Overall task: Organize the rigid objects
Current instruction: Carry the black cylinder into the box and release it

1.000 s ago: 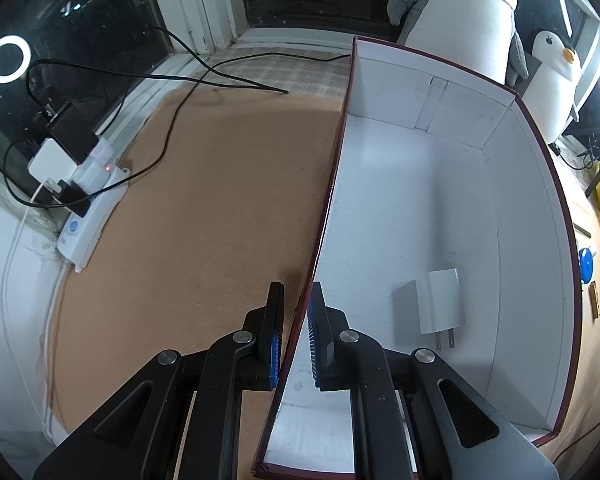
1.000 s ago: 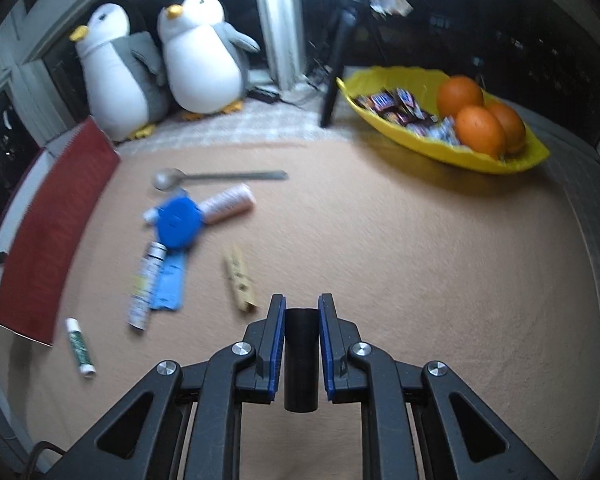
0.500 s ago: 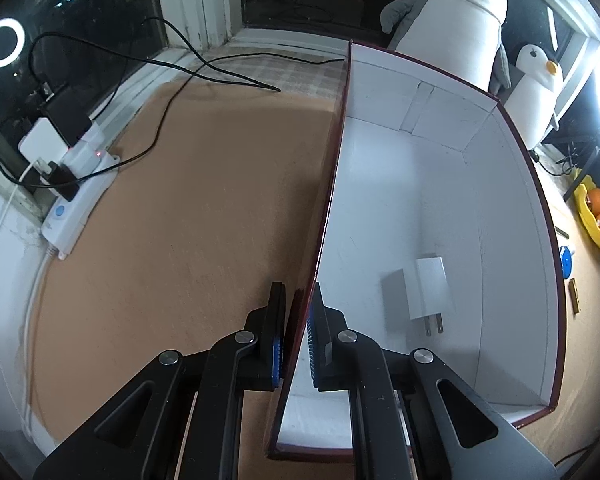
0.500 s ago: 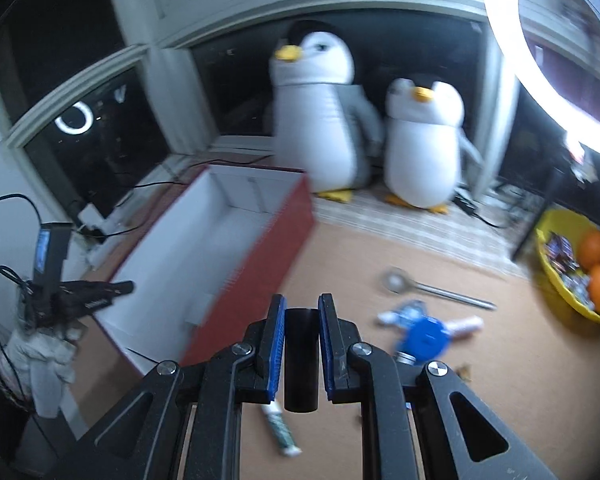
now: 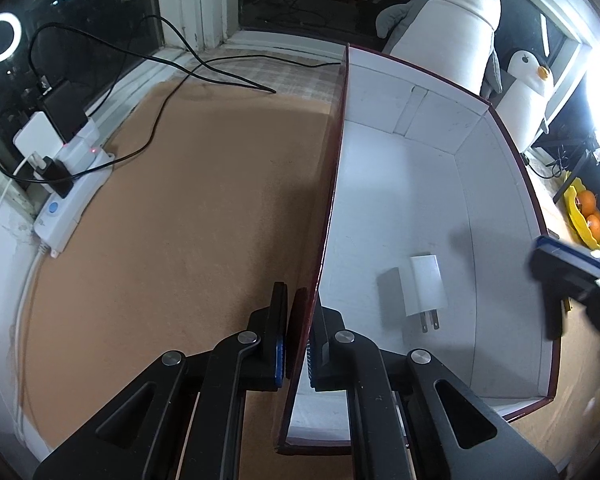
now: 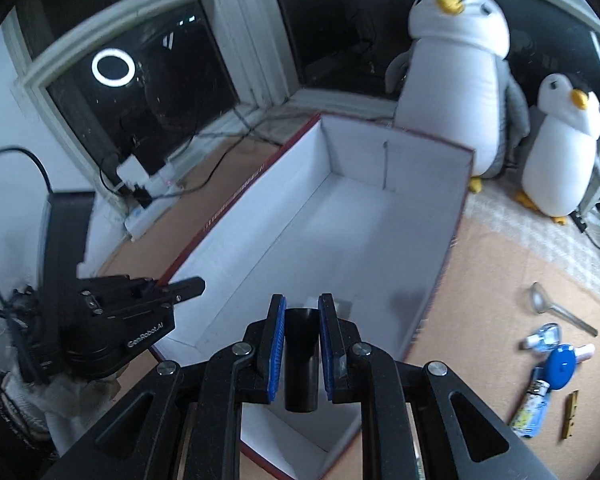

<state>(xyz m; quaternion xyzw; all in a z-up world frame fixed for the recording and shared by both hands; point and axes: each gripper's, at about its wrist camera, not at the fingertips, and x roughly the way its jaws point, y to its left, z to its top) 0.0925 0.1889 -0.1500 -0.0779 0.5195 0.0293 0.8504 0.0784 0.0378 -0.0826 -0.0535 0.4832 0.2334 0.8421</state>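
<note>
The right gripper [image 6: 302,354] is clenched on a short black tube [image 6: 301,364] whose long axis runs along the fingers, and it hangs over the near end of the white box [image 6: 384,216], which fills the middle of the frame just beyond the tips. The left gripper [image 5: 298,336] is clamped on the box's near wall, lower centre, steadying it. A white plug [image 5: 426,286] lies inside

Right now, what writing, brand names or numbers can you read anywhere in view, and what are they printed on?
"GenRobot.AI": white lettering on the body of the left claw, seen from the right wrist.
Tube on the mat: printed label, too blurred to read.
Power strip: small marks, too small to read.
Red box rim: gold marks, unreadable.
</note>
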